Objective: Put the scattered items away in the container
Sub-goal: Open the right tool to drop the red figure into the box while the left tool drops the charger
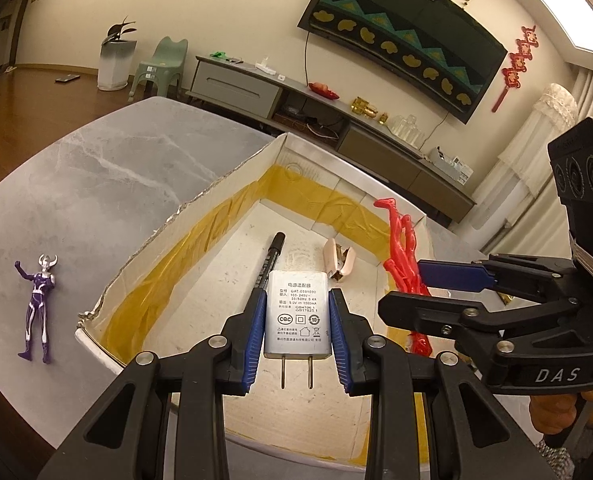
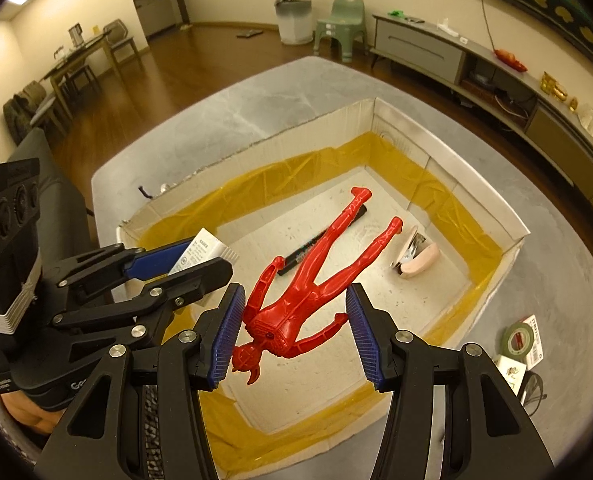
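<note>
Over the cardboard box [image 2: 448, 160], where a black marker [image 1: 271, 258] and pink stapler [image 2: 416, 258] already lie, the left gripper [image 1: 296, 320] clamps a white charger [image 1: 297, 314], the right gripper's [image 2: 296, 330] spread jaws release a red figure [image 2: 316, 276], and a purple figure [image 1: 38, 306] waits on the table's left.

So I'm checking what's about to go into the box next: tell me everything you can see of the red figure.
The red figure is a glossy one-colour plastic humanoid toy with a horned head, arms spread and long legs apart. It hangs over the open cardboard box, head toward the camera and legs pointing out over the box floor. The right tool is open around it: the left pad touches its shoulder, while the right pad stands clear of its arm. It may be dropping. In the left wrist view it shows beside the box's right wall.
</note>
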Available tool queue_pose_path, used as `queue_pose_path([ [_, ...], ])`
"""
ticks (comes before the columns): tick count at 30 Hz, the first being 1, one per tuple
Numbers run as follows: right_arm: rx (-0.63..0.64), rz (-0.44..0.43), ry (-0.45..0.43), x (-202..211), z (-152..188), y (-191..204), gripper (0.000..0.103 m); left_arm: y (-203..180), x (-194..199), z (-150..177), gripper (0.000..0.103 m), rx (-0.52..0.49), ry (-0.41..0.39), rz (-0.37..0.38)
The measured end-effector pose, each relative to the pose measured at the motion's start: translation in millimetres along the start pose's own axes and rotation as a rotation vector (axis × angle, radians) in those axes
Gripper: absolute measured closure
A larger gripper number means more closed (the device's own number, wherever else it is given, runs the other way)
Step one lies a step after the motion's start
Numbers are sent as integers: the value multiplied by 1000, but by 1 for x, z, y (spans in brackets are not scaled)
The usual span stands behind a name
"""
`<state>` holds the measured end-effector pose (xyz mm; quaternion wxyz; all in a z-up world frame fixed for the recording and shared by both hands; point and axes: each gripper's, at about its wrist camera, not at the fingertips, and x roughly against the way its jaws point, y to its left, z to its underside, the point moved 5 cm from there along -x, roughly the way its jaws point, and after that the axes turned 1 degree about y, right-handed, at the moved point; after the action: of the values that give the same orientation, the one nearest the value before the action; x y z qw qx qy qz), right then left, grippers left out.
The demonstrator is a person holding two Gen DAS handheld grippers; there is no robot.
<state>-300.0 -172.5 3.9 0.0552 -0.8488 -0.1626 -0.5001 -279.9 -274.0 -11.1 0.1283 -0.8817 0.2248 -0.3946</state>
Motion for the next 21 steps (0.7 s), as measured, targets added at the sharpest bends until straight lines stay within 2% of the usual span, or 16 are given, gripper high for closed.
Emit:
queue_pose_path([
  [9,-11,-2,83,-25,-10,-14,48,1,-4,0,71,-15,-1,-30],
  [21,-89,-19,150,-52,-20,-31,46,4,-9,-1,70,-23,-8,-63],
])
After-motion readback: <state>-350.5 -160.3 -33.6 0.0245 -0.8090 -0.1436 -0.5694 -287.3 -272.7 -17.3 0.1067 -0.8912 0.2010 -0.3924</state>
